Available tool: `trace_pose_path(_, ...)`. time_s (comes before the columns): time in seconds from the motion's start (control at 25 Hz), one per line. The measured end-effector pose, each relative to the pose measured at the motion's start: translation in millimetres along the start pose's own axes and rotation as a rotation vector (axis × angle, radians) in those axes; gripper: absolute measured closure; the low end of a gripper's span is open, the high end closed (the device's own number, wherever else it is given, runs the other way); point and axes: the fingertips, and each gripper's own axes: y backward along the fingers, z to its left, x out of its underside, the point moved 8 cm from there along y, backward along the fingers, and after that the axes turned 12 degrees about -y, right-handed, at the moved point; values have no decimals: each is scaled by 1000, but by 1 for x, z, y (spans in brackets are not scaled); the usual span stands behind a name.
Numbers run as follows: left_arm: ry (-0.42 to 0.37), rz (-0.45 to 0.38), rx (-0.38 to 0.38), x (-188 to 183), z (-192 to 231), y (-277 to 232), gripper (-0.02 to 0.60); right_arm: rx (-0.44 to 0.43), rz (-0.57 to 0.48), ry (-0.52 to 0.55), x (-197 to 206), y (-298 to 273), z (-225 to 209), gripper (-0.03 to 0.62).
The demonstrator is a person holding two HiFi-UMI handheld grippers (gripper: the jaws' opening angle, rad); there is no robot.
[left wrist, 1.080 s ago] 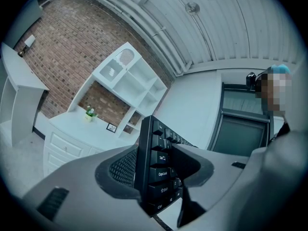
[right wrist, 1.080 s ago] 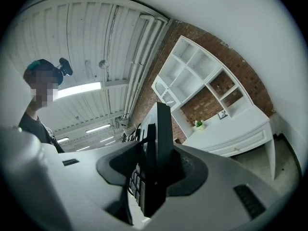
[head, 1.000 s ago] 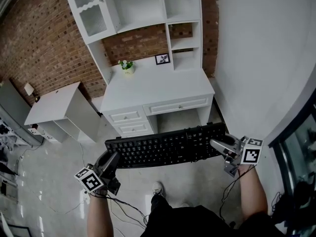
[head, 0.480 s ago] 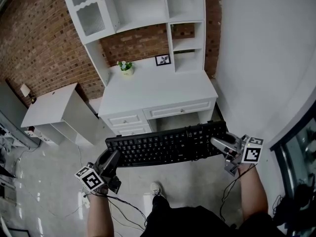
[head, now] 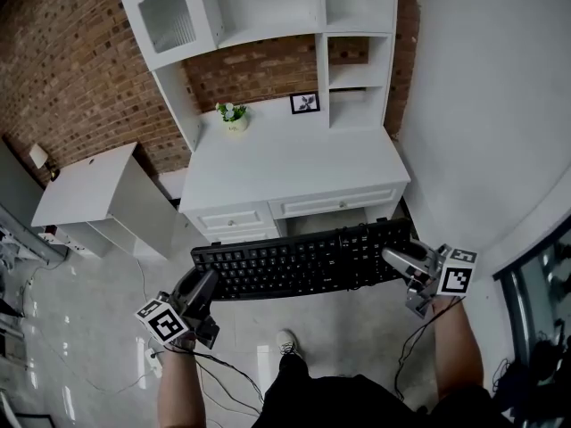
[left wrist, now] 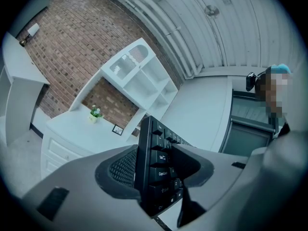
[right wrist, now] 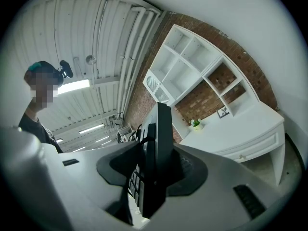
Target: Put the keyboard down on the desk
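Note:
A long black keyboard (head: 303,261) hangs level in the air in front of the white desk (head: 294,163), above the floor. My left gripper (head: 198,285) is shut on its left end, where the key rows (left wrist: 156,165) stand edge-on between the two grey jaws. My right gripper (head: 399,260) is shut on its right end; the keyboard's end (right wrist: 156,158) fills the gap between those jaws. A black cable (head: 223,373) trails from the left side down to the floor.
On the desk top stand a small potted plant (head: 234,117) and a picture frame (head: 304,102), under a white hutch with shelves (head: 268,7). A low white cabinet (head: 98,194) stands at the left by the brick wall. A white wall (head: 482,105) runs along the right.
The view has shifted nearer the desk, and the desk sits a little lower and more to the right in view. The keyboard stays held at both ends, level.

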Motion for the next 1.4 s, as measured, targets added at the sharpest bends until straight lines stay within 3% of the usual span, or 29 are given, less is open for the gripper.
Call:
trace_pose_path(0.96,37,2,-17,-71,209,-41,351,22,29,-21,-45,-222,-50,414)
trace_pose_path(1.4,11,-6,-1,-102,247,-35,353,21,11,-18,-46,-264,-40,414)
